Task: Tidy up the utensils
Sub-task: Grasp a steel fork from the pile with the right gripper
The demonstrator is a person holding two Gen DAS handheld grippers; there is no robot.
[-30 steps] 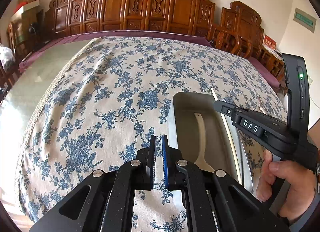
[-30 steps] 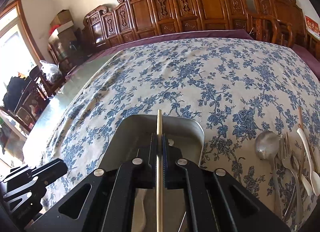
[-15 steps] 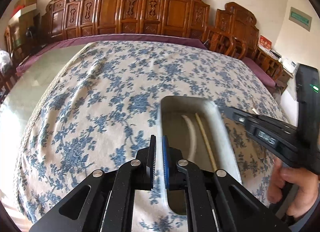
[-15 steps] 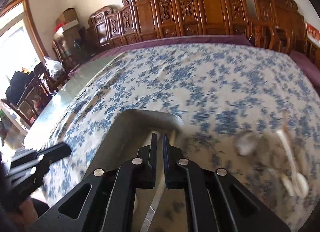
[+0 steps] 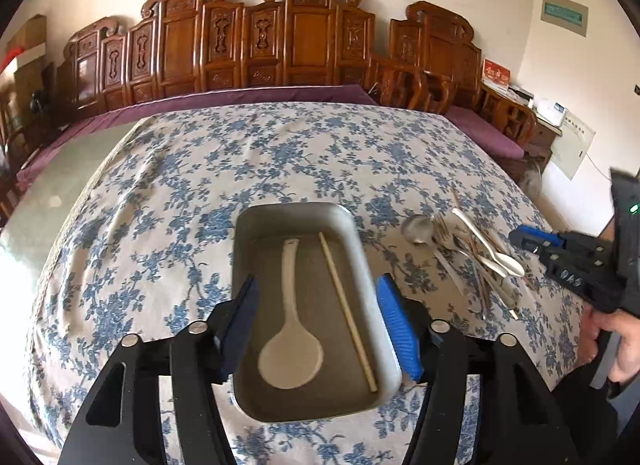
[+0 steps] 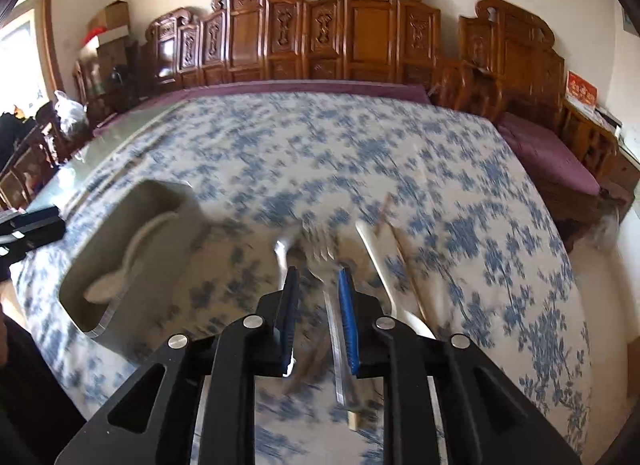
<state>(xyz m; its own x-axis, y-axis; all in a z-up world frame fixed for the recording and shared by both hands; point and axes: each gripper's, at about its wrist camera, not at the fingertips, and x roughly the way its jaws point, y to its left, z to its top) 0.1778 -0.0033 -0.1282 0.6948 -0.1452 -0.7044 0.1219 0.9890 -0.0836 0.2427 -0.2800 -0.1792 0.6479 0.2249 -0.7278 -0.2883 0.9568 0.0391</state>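
the left tool (image 5: 318, 317) now hangs over the tray (image 5: 356, 233), which sits on the worktop (image 5: 160, 193) with its blue flower cloth. a second ago its jaws were pressed together with nothing in them. they have just been opening, and now they are spread wide, one on each side of the tray, still with nothing between them. this tool has slid over too: before, it was above bare cloth beside the tray.

in the tray lie a white spoon (image 5: 290, 339) and one chopstick (image 5: 346, 311), side by side. the chopstick is the big change. a second ago the right tool was pinching it over the tray. now it lies flat on the tray floor, so that piece is put away.

to the right of the tray, the pile (image 5: 476, 255) of loose things waits on the cloth: a metal spoon, forks, white spoons and thin sticks. they are mixed up and touching one another.

the right tool (image 6: 318, 317) has left the tray and come over this pile. its jaws have just been opening and now stand a little apart. in its blurry view a fork (image 6: 320, 245) lies under the gap, but the pads do not look like they are squeezing it.

so i think one more piece is done, and the next job is to pick something from the pile. most of the pile is still left to move.
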